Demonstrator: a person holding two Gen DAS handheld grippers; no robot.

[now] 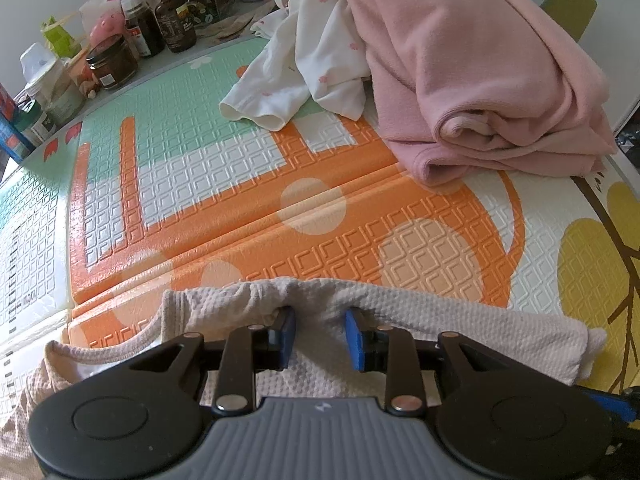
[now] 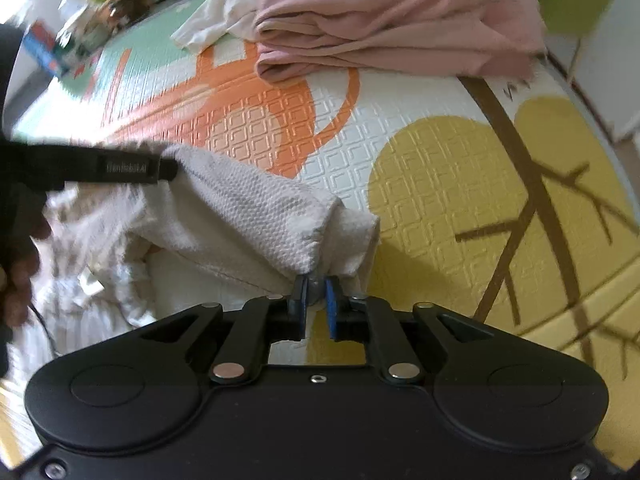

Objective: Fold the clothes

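The left tongs (image 1: 320, 338) are partly open, their blue pads astride a raised fold of the waffle-knit garment (image 1: 400, 320) lying at the near edge of the play mat (image 1: 240, 220). The right tongs (image 2: 316, 300) are clenched on that garment's bunched corner.

Bare mat (image 1: 248, 216) mid-table; pink pile (image 1: 480, 80) beyond, bottles (image 1: 152, 24) far left.

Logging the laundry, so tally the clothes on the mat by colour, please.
Pink: 1, the fleece
White with pink flowers: 1, the garment
Pale waffle knit: 1, the garment under the tools
Total: 3
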